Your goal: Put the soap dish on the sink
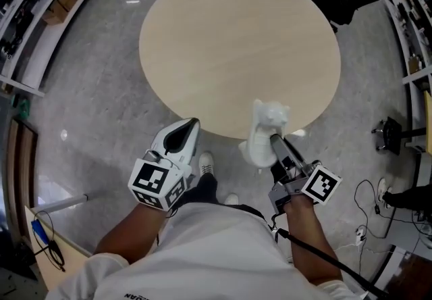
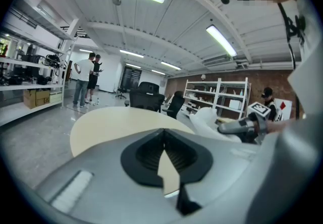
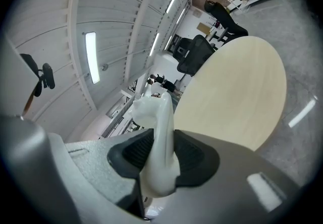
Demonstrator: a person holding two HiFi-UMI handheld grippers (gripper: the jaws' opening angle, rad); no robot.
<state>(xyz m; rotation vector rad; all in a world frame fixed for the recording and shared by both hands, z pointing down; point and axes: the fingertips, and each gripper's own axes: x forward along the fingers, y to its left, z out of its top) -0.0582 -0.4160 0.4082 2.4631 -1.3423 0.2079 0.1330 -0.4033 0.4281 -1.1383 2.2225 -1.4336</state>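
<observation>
Carrying the soap dish (image 1: 264, 131) by one narrow part is your main exposure: the right gripper (image 1: 278, 144) has its fingers pinching only a thin section, and most of the piece stands free beyond them. In my judgement, a jolt or a knock against the edge of the round worktop (image 1: 236, 42) could pivot it or slip it out onto the floor (image 1: 101, 109). No sink shows in any view, so placement cannot be assessed. The left gripper (image 1: 190, 128) has its fingers pressed together on nothing and offers no backup. The dish is white, glossy and smoothly moulded with a lobed top. You hold it upright in the air, just off the worktop's near edge.
</observation>
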